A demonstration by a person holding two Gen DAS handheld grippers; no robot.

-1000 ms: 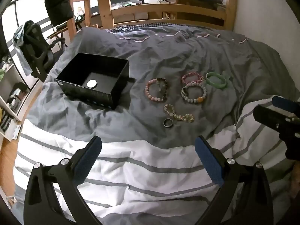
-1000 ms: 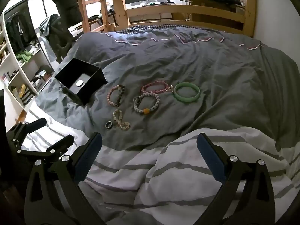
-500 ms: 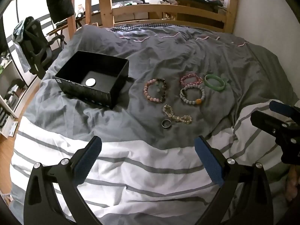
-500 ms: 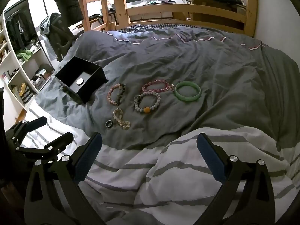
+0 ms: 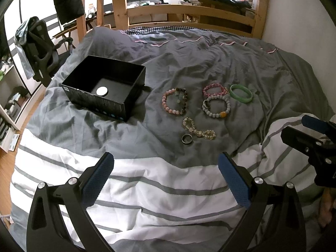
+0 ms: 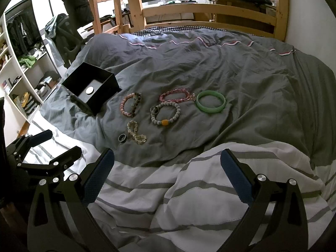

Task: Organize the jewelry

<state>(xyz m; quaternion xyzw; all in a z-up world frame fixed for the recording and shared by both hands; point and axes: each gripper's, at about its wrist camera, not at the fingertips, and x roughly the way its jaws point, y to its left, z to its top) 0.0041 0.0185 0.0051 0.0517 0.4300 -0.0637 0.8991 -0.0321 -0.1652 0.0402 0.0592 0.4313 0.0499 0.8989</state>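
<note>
An open black box (image 5: 105, 88) (image 6: 92, 88) sits on the grey duvet at the left, with a round white disc (image 5: 101, 90) inside. To its right lie several bracelets: a pink and dark beaded one (image 5: 174, 103), a pink one (image 5: 214, 89), a grey beaded one with an orange bead (image 5: 216, 109), a green bangle (image 5: 241, 93) (image 6: 210, 103) and a clear beaded one (image 5: 198, 128). A dark ring (image 5: 187, 139) (image 6: 122, 138) lies nearest me. My left gripper (image 5: 166, 177) and right gripper (image 6: 167, 175) are both open and empty, held above the striped cover short of the jewelry.
A wooden bed rail (image 5: 189, 12) runs along the far side. A white wall (image 5: 294, 21) is at the right. An office chair (image 5: 40, 48) and shelves (image 6: 27, 84) stand left of the bed. The striped white cover (image 5: 157, 189) lies in folds below the grippers.
The left view has risen and pulled back slightly, so the jewelry sits a little higher in frame. The right view is almost unchanged. Both grippers stay open.
</note>
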